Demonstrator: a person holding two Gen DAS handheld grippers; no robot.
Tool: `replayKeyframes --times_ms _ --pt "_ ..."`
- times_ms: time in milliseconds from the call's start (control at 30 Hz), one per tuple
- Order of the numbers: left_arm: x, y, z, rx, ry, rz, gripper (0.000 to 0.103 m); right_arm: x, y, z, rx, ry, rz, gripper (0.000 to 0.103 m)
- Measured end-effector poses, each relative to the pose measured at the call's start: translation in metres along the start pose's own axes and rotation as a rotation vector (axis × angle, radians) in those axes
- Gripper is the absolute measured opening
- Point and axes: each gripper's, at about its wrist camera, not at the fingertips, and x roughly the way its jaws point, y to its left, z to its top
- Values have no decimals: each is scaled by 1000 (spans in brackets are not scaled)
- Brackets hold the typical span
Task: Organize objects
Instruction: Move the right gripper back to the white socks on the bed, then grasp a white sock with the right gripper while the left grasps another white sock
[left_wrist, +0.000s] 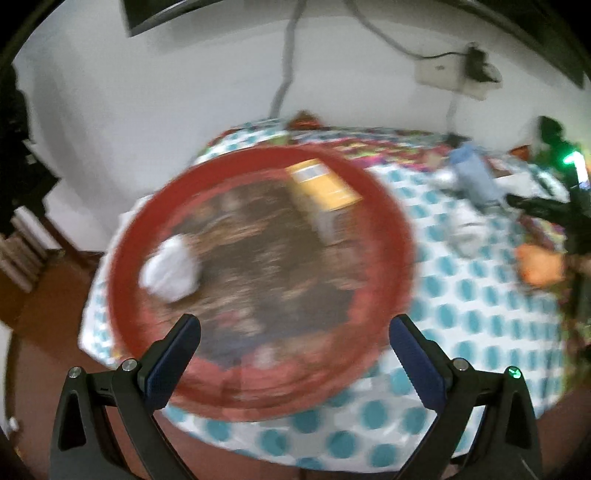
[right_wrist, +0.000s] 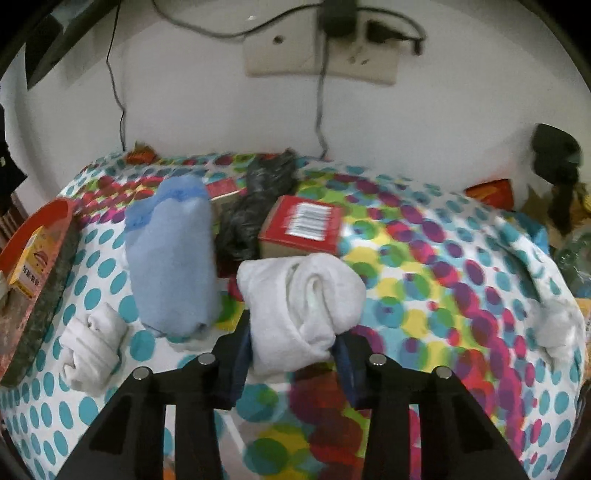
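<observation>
R gripper: jaws drawn in on a rolled white sock bundle; pads press both flanks of its near end, cloth bulges between them. Bundle rests on the polka-dot bedsheet, not yet clear of it as far as I can tell.

L gripper: jaws wide, nothing between. Hovers over near rim of the red tray; view badly blurred.

Tray contents: another white sock roll on the left, yellow carton toward the far side. In R wrist view the tray edge shows at far left w/ the same carton.

Key relation: tray lies to the left of the held bundle, across the sheet. Between them: blue sock roll standing right beside the bundle, and a small white sock roll nearer the tray. Bundle's long axis runs roughly away from the R claw, tilted left; jaws straddle it crosswise, which looks like a fair hold.

Behind the bundle, touching or nearly so: red barcode box, dark crumpled item (can't ID).

Judgement: step in hand = pick of the white bundle; next prob. lift and carry left to the tray. Needs height first, else it could knock the blue roll. R hand has the load; L hand is nearer the tray but empty.
</observation>
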Motion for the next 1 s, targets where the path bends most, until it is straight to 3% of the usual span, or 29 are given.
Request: replayKeyframes --times_ms 267,533,733,833,900,1000 --pt "12 -70 31 61 11 -82 103 -15 -57 -31 115 -1 -27 40" --pt "53 -139 64 111 70 -145 103 -18 -62 -35 96 -2 -66 41" --pt "88 -154 80 41 113 -150 103 -14 -65 -36 108 0 -59 41" --pt "100 -158 83 45 124 -136 98 -13 -66 -36 109 3 -59 41" --pt "107 -160 85 42 142 -138 87 -13 -66 -37 106 4 -61 41" --pt "116 -162 84 42 162 -133 83 -13 -66 -37 110 3 -57 41"
